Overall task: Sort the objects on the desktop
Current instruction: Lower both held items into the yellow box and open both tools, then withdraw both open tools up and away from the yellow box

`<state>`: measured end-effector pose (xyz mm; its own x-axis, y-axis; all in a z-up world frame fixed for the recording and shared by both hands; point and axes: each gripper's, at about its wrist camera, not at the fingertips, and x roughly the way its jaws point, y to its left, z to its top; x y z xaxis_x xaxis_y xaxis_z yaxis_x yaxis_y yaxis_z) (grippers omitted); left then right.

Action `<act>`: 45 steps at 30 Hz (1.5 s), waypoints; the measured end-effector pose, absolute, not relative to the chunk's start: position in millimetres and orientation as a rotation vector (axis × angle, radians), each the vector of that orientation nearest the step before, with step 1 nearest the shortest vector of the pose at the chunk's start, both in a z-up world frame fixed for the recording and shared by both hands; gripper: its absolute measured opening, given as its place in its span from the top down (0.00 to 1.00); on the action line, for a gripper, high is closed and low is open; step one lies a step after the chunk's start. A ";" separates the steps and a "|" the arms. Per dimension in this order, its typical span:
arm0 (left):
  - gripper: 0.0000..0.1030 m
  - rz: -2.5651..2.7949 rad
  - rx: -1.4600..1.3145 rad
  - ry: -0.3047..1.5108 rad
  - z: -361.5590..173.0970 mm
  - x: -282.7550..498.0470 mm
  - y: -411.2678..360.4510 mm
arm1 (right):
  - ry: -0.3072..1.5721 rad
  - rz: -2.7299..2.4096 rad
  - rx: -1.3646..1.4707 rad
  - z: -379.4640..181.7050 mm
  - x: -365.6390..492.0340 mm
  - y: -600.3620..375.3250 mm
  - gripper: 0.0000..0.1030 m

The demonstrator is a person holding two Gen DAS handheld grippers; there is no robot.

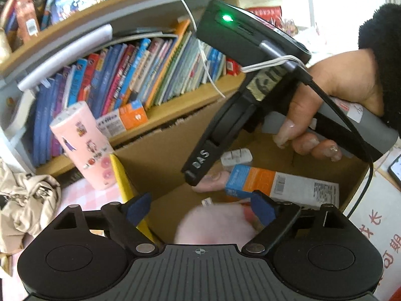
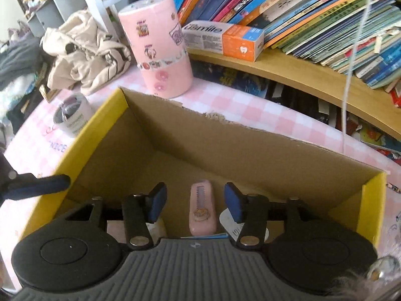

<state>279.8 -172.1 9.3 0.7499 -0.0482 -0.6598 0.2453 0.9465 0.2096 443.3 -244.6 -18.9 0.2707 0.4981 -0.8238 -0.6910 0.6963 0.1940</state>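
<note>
A cardboard box [image 2: 225, 148] with yellow outer sides stands on the pink checked tablecloth. My right gripper [image 2: 195, 203] hangs over the box's near end, open. A flat pink case [image 2: 202, 209] lies on the box floor between its pads, untouched. In the left wrist view, my left gripper [image 1: 200, 208] is open wide over the box [image 1: 163, 150], above a blurred fluffy pink thing [image 1: 215, 225]. A hand holds the right gripper [image 1: 198, 170] just ahead, pointing down. A toothpaste carton [image 1: 280, 185] and a white plug [image 1: 236, 158] lie in the box.
A pink stickered cylinder [image 2: 163, 50] stands behind the box. A second toothpaste carton [image 2: 223, 39] lies on the wooden shelf beneath leaning books [image 2: 313, 12]. A tape roll [image 2: 72, 115] and a beige garment [image 2: 85, 50] lie left. A white cable [image 2: 356, 50] hangs at right.
</note>
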 end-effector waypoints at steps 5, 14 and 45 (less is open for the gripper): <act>0.09 -0.129 0.283 0.659 24.5 264.8 -166.9 | 0.973 0.780 -0.192 -2.6 434.1 -258.3 0.41; 0.06 -0.069 0.223 0.595 49.1 235.8 -156.1 | 0.861 0.712 -0.125 28.2 401.0 -291.8 0.36; 0.06 -0.003 0.106 0.603 50.4 153.8 -147.7 | 0.740 0.617 -0.156 34.7 241.7 -373.4 0.35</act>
